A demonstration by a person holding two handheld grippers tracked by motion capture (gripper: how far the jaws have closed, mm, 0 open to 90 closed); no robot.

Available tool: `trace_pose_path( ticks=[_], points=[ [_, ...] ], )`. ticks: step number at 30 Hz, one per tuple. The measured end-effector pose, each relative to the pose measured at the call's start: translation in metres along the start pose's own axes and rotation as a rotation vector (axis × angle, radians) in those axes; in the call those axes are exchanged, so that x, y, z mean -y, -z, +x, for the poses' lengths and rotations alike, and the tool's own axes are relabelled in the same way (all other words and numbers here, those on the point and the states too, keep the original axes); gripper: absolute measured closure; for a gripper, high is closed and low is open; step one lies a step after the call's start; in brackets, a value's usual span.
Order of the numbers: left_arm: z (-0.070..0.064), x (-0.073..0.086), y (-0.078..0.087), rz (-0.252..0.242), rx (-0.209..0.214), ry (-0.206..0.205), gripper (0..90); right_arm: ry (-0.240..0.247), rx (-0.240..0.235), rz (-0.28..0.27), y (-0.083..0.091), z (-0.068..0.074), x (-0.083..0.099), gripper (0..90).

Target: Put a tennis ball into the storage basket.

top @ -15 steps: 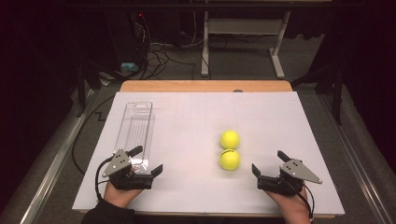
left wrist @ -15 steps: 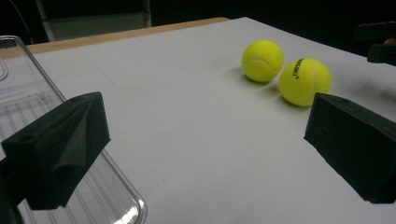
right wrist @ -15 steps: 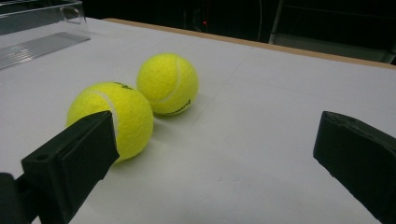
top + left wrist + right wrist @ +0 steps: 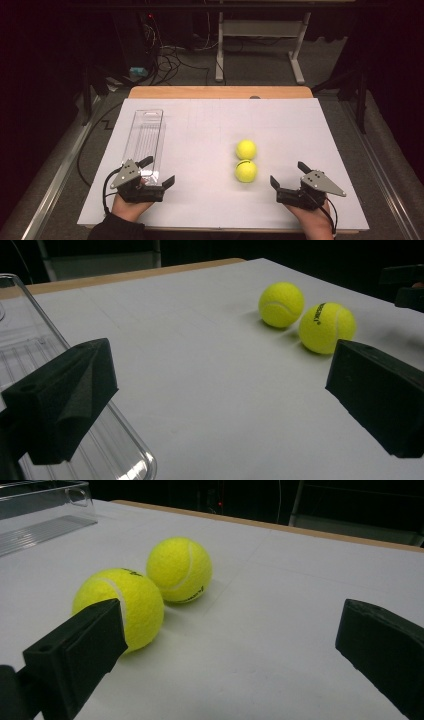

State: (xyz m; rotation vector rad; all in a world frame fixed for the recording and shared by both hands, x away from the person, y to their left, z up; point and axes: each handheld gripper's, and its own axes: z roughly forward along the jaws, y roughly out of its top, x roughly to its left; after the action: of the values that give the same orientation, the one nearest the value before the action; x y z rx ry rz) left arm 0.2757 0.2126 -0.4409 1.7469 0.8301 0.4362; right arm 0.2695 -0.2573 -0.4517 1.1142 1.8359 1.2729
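two yellow tennis balls sit on the white sheet point(image 4: 210, 125), and everything else is easiest to place off them. the near ball point(image 4: 246, 171) and the far ball point(image 4: 246, 149) are touching or as good as touching, one straight behind the other in the high view, a bit right of the sheet's middle. the right gripper point(image 4: 289, 176) is just right of the near ball and slightly closer to the person, jaws spread wide with nothing between them, not touching either ball. in the right gripper view the near ball point(image 4: 120, 607) sits just behind its left jaw and the far ball point(image 4: 180, 570) is beyond it, black print showing on both. the left gripper point(image 4: 158, 172) is well off to the left of the balls, jaws also wide apart and holding nothing, one jaw over the near end of the clear tray point(image 4: 145, 140). that tray is a long see-through plastic thing lying lengthwise, well left of the balls. in the left gripper view the tray point(image 4: 30, 350) corner is under the left jaw and both balls lie up right, far ball point(image 4: 281, 304) and near ball point(image 4: 327, 326) side by side.
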Motion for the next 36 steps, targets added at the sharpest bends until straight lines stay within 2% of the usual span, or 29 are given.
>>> trace_pose_path(
  ticks=[8, 12, 19, 27, 36],
  points=[
    [-0.006, -0.006, -0.004, 0.022, 0.019, -0.017, 0.8, 0.008, -0.002, 0.007, -0.001, 0.000, 0.000, 0.0],
    [-0.014, -0.013, -0.008, 0.011, 0.040, -0.023, 0.7, 0.008, -0.001, 0.007, -0.002, 0.001, 0.000, 0.0],
    [-0.021, -0.019, -0.016, 0.043, 0.050, -0.042, 0.7, 0.012, 0.000, 0.003, -0.002, 0.001, 0.000, 0.0],
    [-0.025, -0.024, -0.023, 0.060, 0.067, -0.023, 0.7, 0.010, -0.004, 0.006, -0.001, 0.000, 0.000, 0.0],
    [-0.034, -0.026, -0.037, 0.126, 0.068, -0.058, 0.8, 0.015, -0.004, 0.004, -0.001, 0.001, 0.000, 0.0]
  ],
)
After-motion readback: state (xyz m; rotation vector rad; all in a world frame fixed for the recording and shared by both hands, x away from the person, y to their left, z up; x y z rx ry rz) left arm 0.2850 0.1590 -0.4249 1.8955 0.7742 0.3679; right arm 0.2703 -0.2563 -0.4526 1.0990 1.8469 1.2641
